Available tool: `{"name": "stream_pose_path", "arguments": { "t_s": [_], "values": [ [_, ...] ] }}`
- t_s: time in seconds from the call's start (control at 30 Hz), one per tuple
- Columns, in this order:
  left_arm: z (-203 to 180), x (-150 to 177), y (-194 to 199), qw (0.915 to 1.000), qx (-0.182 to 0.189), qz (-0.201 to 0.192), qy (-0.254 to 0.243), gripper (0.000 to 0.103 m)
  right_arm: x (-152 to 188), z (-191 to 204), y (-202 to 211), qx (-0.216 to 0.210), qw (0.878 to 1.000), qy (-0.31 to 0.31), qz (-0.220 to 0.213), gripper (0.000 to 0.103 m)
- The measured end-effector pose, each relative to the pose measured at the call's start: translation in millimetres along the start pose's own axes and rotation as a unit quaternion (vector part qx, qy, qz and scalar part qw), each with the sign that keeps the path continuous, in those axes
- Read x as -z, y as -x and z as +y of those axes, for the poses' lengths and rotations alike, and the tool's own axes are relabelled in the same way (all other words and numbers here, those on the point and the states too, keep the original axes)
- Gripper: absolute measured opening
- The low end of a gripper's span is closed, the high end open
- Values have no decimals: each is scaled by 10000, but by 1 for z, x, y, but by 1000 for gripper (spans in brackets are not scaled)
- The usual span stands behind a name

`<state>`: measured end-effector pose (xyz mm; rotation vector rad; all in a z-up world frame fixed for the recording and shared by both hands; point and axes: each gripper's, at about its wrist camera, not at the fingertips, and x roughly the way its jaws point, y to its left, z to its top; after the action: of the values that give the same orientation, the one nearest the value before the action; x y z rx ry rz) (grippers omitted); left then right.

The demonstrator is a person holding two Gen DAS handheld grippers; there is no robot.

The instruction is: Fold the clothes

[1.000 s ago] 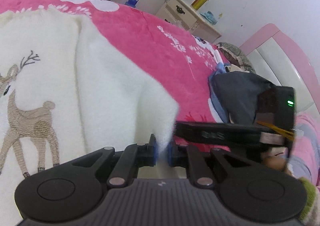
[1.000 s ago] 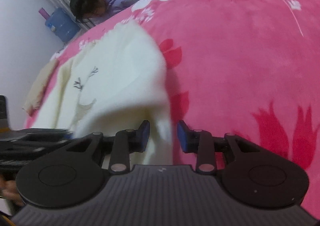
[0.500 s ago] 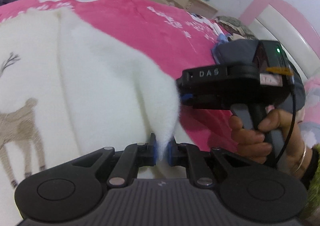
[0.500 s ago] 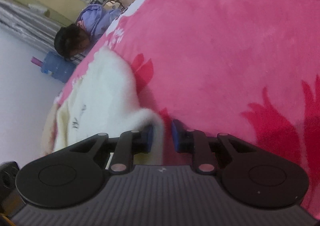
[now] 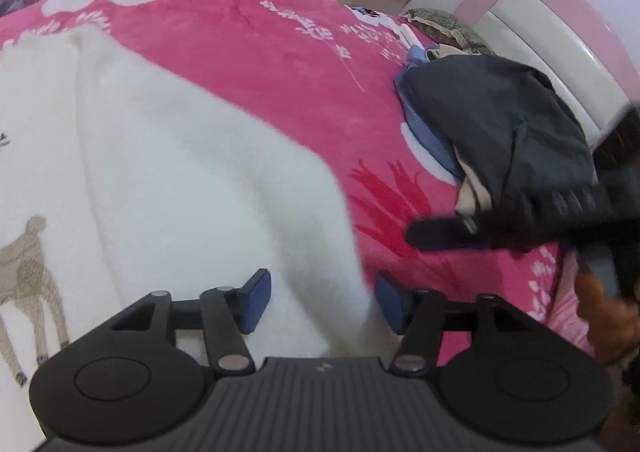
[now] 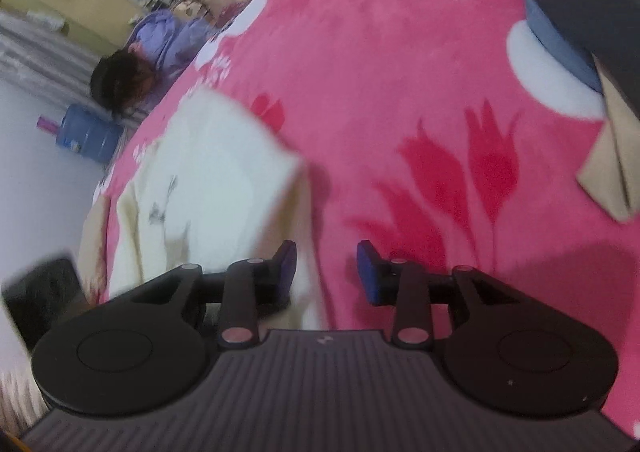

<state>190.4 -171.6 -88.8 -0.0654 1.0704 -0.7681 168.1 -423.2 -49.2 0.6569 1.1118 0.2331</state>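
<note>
Between the parted fingers of the left tool [image 5: 322, 302] lies the white sweater [image 5: 168, 171], its folded edge running forward-left; the right tool [image 6: 326, 266], likewise parted and empty, has it to its left.

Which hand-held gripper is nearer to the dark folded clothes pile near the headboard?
Right. The right hand-held gripper hovers beside the dark clothes pile, while the left hand-held gripper sits open over the white sweater, farther away across the pink blanket.

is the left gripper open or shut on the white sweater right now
Open. The left gripper has its blue pads spread wide apart, and the white sweater lies loose between them on the pink blanket.
</note>
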Motion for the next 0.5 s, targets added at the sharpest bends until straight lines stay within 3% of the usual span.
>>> {"name": "stream_pose_path", "arguments": {
  "t_s": [0.23,0.5],
  "values": [
    [13,35,37,9989,161,364,229,61,47,18,4,27,9960,573,691,33],
    [28,83,80,9948,346,846,459,55,100,36,6,103,9820,1122,1517,32]
  ]
}}
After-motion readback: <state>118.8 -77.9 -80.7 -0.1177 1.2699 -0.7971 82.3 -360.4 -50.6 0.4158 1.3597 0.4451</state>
